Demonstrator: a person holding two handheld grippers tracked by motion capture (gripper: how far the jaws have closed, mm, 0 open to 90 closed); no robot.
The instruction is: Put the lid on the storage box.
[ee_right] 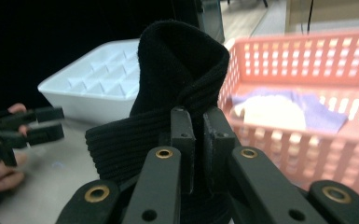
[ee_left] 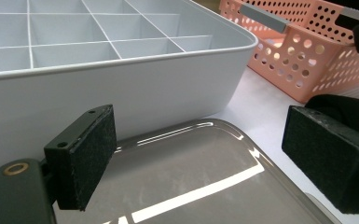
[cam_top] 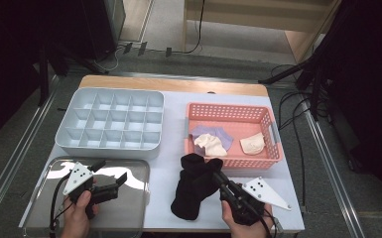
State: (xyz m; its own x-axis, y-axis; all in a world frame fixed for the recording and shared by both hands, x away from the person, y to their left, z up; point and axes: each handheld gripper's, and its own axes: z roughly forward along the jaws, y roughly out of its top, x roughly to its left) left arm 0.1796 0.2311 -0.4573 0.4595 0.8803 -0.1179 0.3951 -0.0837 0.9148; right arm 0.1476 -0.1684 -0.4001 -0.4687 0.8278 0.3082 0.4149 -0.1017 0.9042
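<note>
1. Black sock [cam_top: 194, 187] is hanging just in front of the pink basket [cam_top: 273, 130], its lower end reaching the white tabletop [cam_top: 166, 176].
2. The right gripper [cam_top: 218, 177] is pinching the sock's ribbed cuff, its jaws nearly closed on the fabric.
3. The left gripper [cam_top: 110, 172] is hovering over the metal tray [cam_top: 134, 203], well to the left of the basket, with its jaws standing wide apart and holding nothing.
4. The white divided box [cam_top: 110, 124] is sitting left of the basket.
5. A purple sock [cam_top: 213, 133] and cream socks [cam_top: 209, 145] are lying inside the basket.
</note>
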